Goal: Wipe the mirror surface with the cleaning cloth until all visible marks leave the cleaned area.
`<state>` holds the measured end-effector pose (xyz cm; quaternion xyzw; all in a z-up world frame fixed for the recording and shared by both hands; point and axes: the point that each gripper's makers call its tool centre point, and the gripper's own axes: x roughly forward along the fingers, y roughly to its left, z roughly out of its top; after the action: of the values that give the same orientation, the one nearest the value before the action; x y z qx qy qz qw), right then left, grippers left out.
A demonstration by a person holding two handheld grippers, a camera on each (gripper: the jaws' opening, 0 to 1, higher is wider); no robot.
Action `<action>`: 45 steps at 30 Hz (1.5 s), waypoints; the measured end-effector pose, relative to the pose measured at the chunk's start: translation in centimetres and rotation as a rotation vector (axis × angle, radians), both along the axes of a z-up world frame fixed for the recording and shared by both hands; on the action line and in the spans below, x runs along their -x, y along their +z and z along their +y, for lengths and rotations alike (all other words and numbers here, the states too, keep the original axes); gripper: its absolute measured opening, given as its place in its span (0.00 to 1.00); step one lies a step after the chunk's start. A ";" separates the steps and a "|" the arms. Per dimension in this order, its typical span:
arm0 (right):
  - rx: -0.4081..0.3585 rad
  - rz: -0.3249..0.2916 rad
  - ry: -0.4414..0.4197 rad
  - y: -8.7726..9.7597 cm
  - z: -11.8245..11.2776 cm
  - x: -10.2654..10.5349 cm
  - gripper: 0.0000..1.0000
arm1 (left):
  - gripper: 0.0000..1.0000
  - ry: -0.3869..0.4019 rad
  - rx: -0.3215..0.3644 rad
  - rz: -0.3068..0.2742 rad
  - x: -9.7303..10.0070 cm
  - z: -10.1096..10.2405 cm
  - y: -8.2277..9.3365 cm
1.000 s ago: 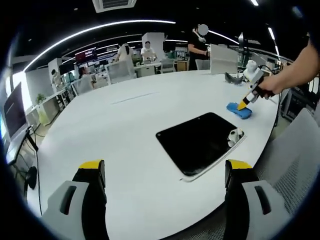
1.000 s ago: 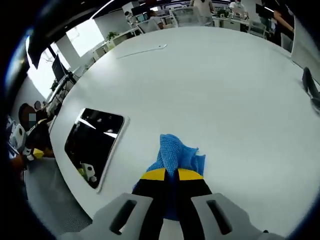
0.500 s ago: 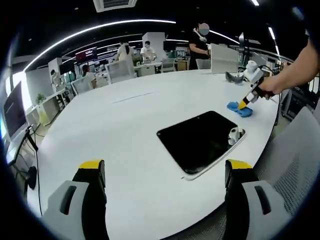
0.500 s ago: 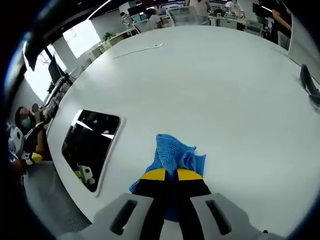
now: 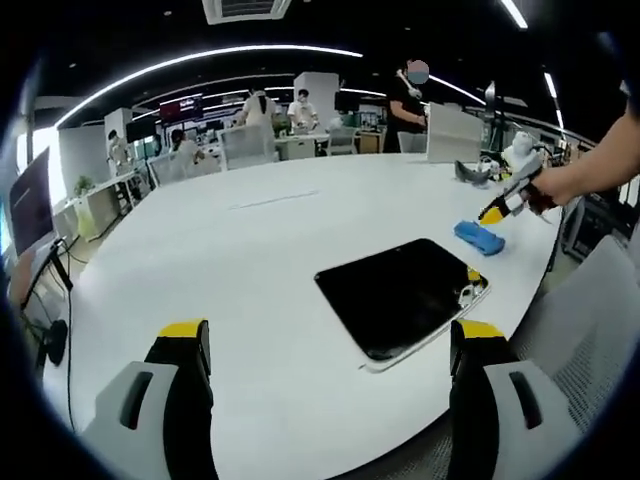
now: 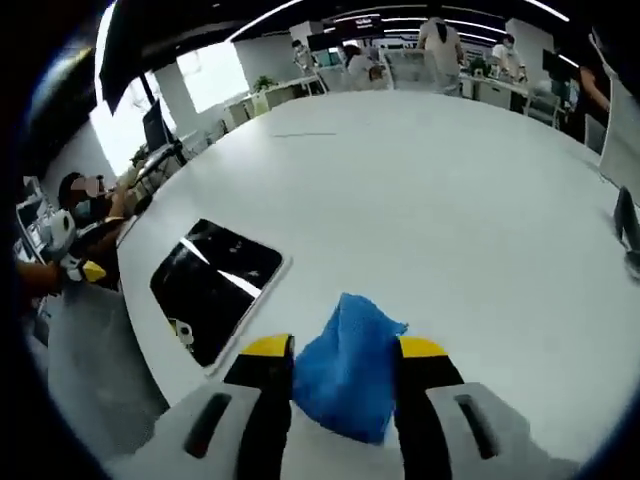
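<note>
Right gripper [image 6: 345, 352]: jaws apart, straddling cloth [image 6: 350, 365].
Left gripper [image 5: 330, 335]: spread wide, holding nothing.
Mirror [image 6: 215, 285]: ten o'clock of cloth.
Risk: cloth unclamped, likely left behind.

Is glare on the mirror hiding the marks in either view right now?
Right gripper view: the mirror carries bright streaks reflecting ceiling lights, which could mask marks. Left gripper view: the mirror reads uniformly dark with no glare, though fisheye bending and distance leave marks too small to tell.
</note>
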<state>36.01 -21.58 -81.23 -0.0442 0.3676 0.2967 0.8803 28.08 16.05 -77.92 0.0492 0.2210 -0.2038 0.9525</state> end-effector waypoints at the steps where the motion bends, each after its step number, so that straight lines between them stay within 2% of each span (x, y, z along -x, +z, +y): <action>1: -0.023 -0.023 0.006 0.7 -0.1 0.4 0.57 | 0.99 -0.006 0.003 -0.001 0.1 -0.2 0.0; 4: -0.016 -0.085 -0.005 2.0 -2.8 2.4 0.72 | 0.99 -0.008 0.007 -0.002 0.1 -0.3 0.2; 8: -0.007 -0.099 -0.058 1.8 -6.0 5.5 0.90 | 0.99 -0.026 0.021 0.019 0.4 -0.6 -0.1; 11: -0.004 -0.115 -0.071 1.8 -7.0 7.8 0.98 | 0.99 -0.047 0.038 0.022 0.8 -1.2 0.2; 14: 0.013 -0.114 -0.054 1.5 -7.8 9.5 0.98 | 0.99 -0.044 0.048 0.031 1.1 -1.2 0.2; 17: -0.018 -0.092 -0.082 1.4 -8.4 10.6 0.98 | 0.99 -0.055 0.053 0.049 1.7 -1.6 0.2; 20: -0.004 -0.094 -0.114 0.9 -9.4 11.0 0.98 | 0.99 -0.054 0.031 0.015 2.0 -1.4 0.5; 26: -0.002 -0.084 -0.110 0.1 -9.1 11.6 0.98 | 0.99 -0.049 0.035 0.017 1.7 -1.2 0.4; 29: -0.007 -0.086 -0.111 -0.1 -8.8 11.6 0.98 | 0.99 -0.009 0.061 0.013 1.3 -0.5 0.4; 31: -0.007 -0.085 -0.112 -0.1 -8.6 11.5 0.98 | 0.99 0.008 0.047 0.001 1.1 -0.1 0.4; 34: -0.008 -0.088 -0.110 0.0 -8.3 11.2 0.98 | 0.99 -0.010 0.029 0.019 1.4 -0.5 -0.1; 45: -0.009 -0.107 -0.118 0.5 -8.4 10.2 0.98 | 0.99 0.002 0.016 -0.010 1.1 0.0 0.2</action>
<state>25.81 -29.94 -80.75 -0.0343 0.3210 0.2429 0.9148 27.01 16.06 -77.68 0.0423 0.2145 -0.2043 0.9542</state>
